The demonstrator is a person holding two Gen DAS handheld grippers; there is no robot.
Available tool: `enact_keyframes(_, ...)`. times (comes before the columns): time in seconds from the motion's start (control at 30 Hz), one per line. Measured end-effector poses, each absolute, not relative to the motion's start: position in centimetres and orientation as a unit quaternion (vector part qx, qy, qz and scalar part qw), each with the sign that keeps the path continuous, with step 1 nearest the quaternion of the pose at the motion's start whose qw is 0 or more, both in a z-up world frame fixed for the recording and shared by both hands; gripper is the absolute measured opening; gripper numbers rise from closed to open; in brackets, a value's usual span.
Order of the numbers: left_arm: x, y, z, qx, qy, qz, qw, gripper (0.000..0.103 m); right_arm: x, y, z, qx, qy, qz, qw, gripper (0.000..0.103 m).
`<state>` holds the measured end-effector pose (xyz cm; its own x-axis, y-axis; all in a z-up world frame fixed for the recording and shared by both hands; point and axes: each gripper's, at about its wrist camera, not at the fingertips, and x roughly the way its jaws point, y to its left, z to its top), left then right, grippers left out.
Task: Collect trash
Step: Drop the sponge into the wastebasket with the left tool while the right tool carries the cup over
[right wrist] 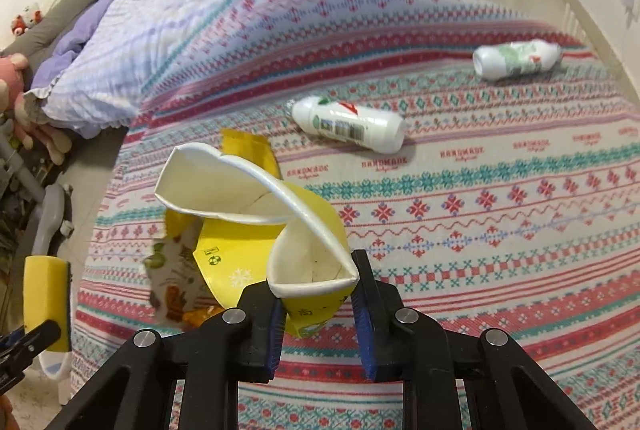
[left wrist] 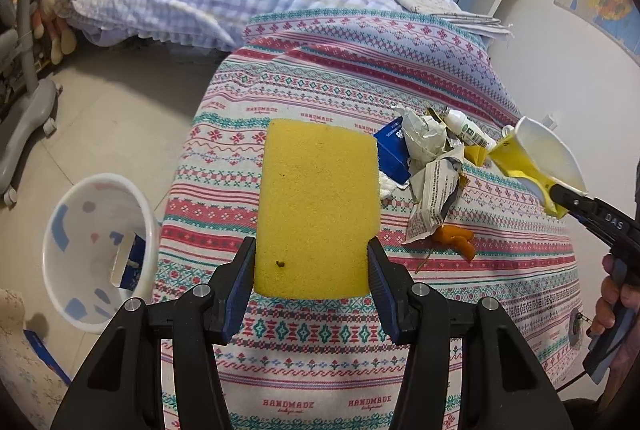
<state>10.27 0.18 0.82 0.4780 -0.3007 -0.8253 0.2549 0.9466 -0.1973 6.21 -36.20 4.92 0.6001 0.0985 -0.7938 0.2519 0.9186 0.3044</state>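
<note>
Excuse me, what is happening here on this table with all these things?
A person clears trash from a table covered with a patterned cloth, with tongs in each hand. The left tongs grip a yellow sponge. The right tongs hold a crushed yellow paper cup above the cloth. A pile of wrappers and two white bottles still lie on the cloth. A white bin stands on the floor beside the table.
</note>
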Motion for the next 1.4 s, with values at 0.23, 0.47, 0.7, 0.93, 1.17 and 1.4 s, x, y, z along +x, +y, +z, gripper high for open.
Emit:
enact_keyframes(0.23,10.1,2.3,1.3,-0.033,0.48,-0.15,0.864,0.056,5.1,-34.1,7.2,0.179,0.427,-0.023,0.886,0.026)
enact_keyframes(0.47,10.1,5.3,1.4,-0.043,0.477,-0.132,0.868,0.056,5.7,-30.8,7.9,0.17,0.424,0.007,0.89,0.026)
enact_keyframes(0.7,10.0,9.5,0.8,-0.054,0.479,-0.098,0.87,0.056,7.3,-26.4,7.8,0.155,0.429,0.042,0.889,0.026)
enact_keyframes(0.93,10.3,14.9,-0.5,-0.063,0.485,-0.053,0.871,0.056,8.8,-21.9,6.9,0.139,0.441,0.074,0.884,0.026)
enact_keyframes(1.17,11.1,18.8,-2.4,-0.066,0.497,-0.022,0.865,0.056,10.1,-17.6,5.6,0.124,0.457,0.101,0.875,0.026)
enact_keyframes(1.4,12.1,20.7,-4.8,-0.066,0.515,-0.005,0.854,0.056,11.4,-13.9,4.2,0.115,0.473,0.122,0.865,0.026)
